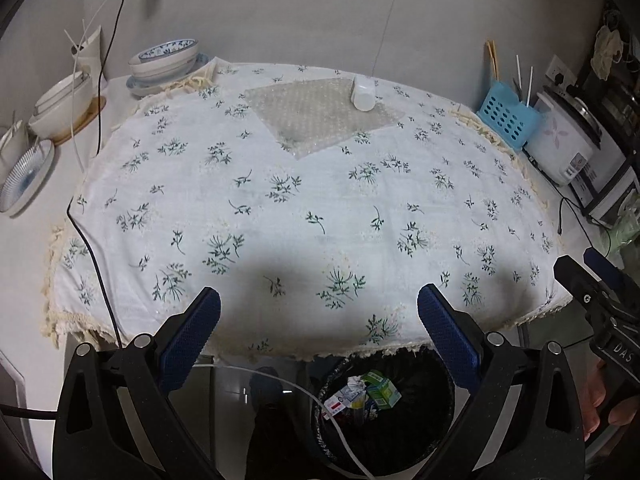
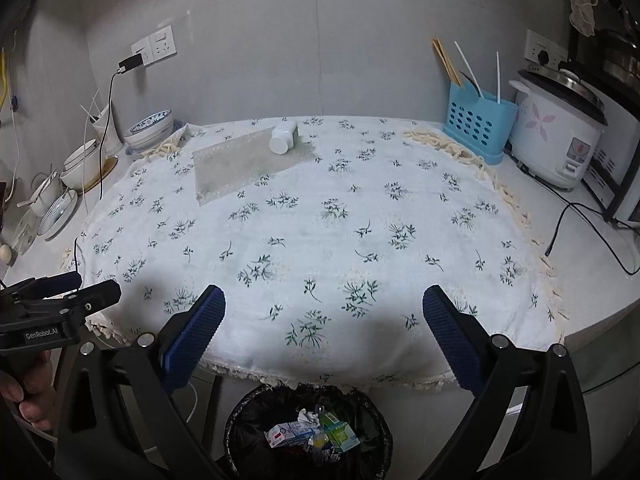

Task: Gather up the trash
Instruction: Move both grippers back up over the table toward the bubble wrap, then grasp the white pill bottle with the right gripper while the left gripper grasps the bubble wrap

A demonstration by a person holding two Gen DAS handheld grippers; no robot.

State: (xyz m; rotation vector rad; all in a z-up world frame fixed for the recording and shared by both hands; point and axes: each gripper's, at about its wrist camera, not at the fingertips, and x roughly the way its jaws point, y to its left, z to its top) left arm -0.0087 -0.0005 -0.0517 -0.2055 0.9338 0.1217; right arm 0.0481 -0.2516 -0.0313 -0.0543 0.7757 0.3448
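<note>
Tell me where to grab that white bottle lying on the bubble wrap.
Grip the white bottle across its round body, near the middle. It lies on its side on the bubble wrap, one end facing the camera, so come from above with one finger on each long side, probably.

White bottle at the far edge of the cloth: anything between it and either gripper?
Nothing visible. The white bottle lies on its side on the bubble wrap sheet; only bare floral tablecloth lies between it and the open left gripper and right gripper. The trash bin sits below the near table edge.
</note>
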